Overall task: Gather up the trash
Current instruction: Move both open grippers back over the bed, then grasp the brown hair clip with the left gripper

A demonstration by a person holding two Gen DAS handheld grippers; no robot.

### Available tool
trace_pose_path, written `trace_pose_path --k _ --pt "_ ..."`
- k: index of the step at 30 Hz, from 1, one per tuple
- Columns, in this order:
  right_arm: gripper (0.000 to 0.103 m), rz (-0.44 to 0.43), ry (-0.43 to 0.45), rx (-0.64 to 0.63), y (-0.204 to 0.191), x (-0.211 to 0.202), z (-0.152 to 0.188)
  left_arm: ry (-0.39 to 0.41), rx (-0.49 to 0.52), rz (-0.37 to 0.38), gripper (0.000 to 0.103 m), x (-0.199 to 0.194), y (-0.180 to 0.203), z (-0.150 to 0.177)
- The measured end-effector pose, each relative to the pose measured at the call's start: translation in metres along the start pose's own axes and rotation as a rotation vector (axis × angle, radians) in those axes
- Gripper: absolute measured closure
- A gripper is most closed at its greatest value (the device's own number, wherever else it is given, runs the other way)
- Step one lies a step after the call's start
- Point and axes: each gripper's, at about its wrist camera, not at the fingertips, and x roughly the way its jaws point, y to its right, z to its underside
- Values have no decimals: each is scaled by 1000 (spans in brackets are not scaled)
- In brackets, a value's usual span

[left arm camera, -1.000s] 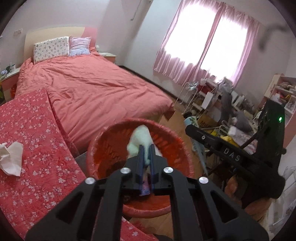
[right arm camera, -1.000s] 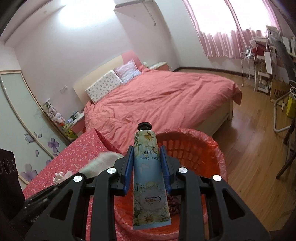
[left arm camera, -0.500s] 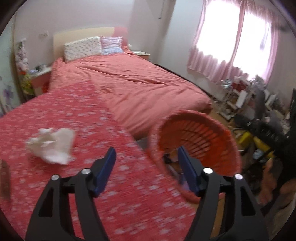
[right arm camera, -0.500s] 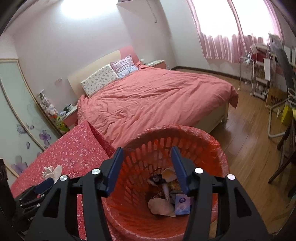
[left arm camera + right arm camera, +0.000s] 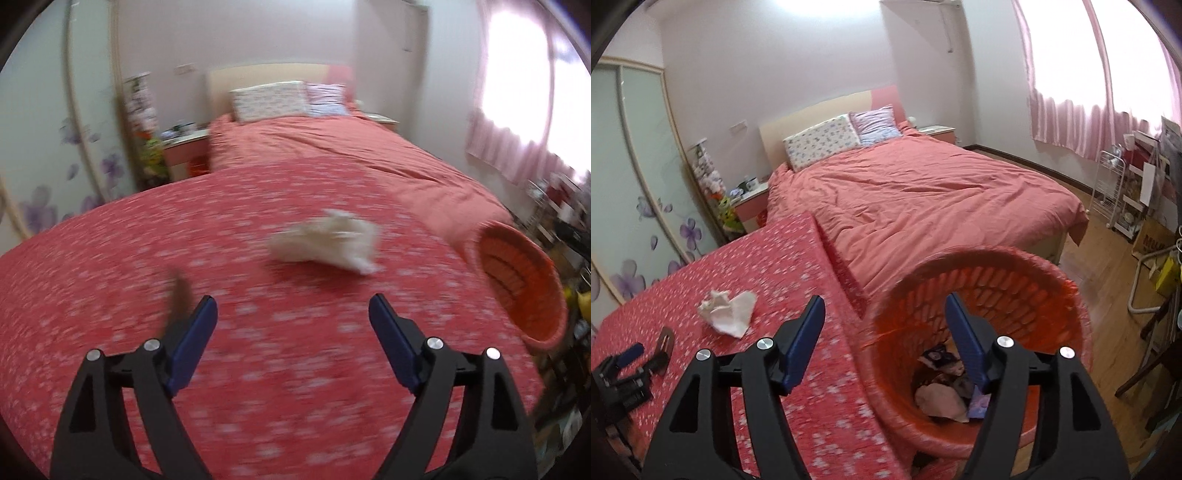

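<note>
The left claw (image 5: 291, 306) is spread wide with nothing between its blue pads (image 5: 192, 343); its jaws have just been opening, and it hangs over the counter (image 5: 110, 258), which wears a red cloth with small white flowers. Just past its left finger lies a small brown thing (image 5: 179, 291), too blurred to name. Ahead of the claw and a little to the right sits a crumpled white tissue (image 5: 328, 245), alone on the cloth with nothing between it and the pads. Far to the claw's right the orange basket (image 5: 524, 280) shows at the counter's edge. In the right wrist view, a dark tool with a blue grip (image 5: 626, 365) lies on the counter at the far left, and the tissue (image 5: 727, 310) rests ahead and left of the right claw (image 5: 884, 317). That claw is also spread and empty, its jaws having just been opening; its left finger is over the counter (image 5: 798, 258) and its right finger over the mouth of the basket (image 5: 1052, 291), which stands on the floor against the counter's side. Inside the basket, below the right finger, lie a pale crumpled wad (image 5: 940, 400) and some small printed packets (image 5: 942, 360); their print cannot be read. Beyond both claws is a bed (image 5: 923, 199) with a salmon cover and two pillows (image 5: 842, 136). Right of it a brown box (image 5: 1152, 240) by a white rack bears letters too cut off to read.
</note>
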Motion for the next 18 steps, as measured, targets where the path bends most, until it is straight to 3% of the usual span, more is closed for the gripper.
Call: trace_pose_path --k 3,6,11,18 --pt "36 -1 -9 -23 -14 1 5 -3 -59 -77 20 5 -42 3" --pt "36 -7 -27 -40 -30 5 11 -31 -119 -89 21 15 -72 5" --pt "36 -7 -61 -74 -51 16 22 -54 -134 -105 22 32 -83 2" --pt "36 -26 -95 -107 -73 25 30 -122 -131 -116 45 61 -85 -1"
